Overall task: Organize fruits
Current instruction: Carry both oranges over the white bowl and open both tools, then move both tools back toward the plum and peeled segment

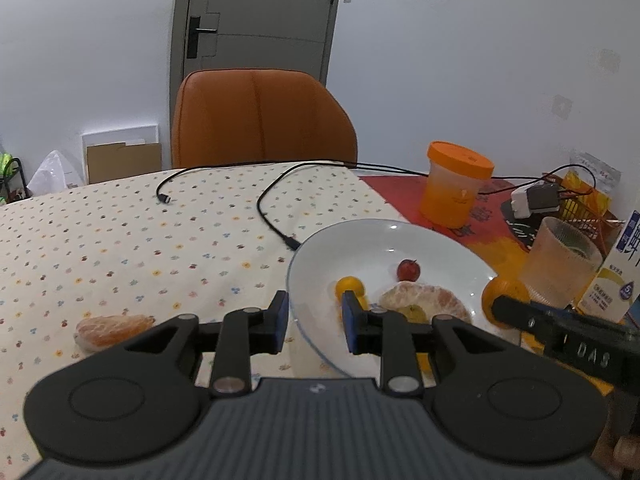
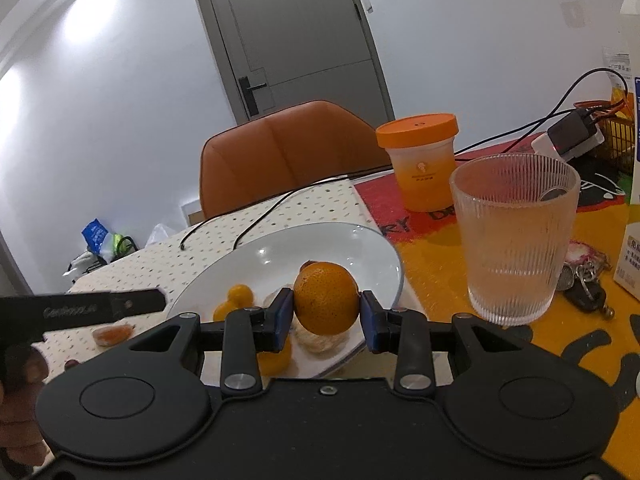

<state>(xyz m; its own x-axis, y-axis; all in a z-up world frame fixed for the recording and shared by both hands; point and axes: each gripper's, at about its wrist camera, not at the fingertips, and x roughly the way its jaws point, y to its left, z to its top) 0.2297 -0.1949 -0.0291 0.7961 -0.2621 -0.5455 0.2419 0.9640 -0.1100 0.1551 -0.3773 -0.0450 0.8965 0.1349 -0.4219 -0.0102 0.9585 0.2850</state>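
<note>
Right gripper [image 2: 326,316] clamps orange [image 2: 326,304]; left view barely shows it.

Milk carton [image 2: 634,200] cut by right edge; carton print illegible.

From my end the plate [image 1: 436,240] reads as glossy white ceramic, throwing back the lights. The orange [image 2: 326,300] has a dimpled, slightly shiny peel. My gripper [image 2: 324,316] is matt black plastic with silvery metal pins. The glass [image 2: 516,236] is ribbed and clear. The worktop [image 1: 120,240] wears a matt printed cloth, and the chair [image 1: 260,120] looks like smooth leather.
</note>
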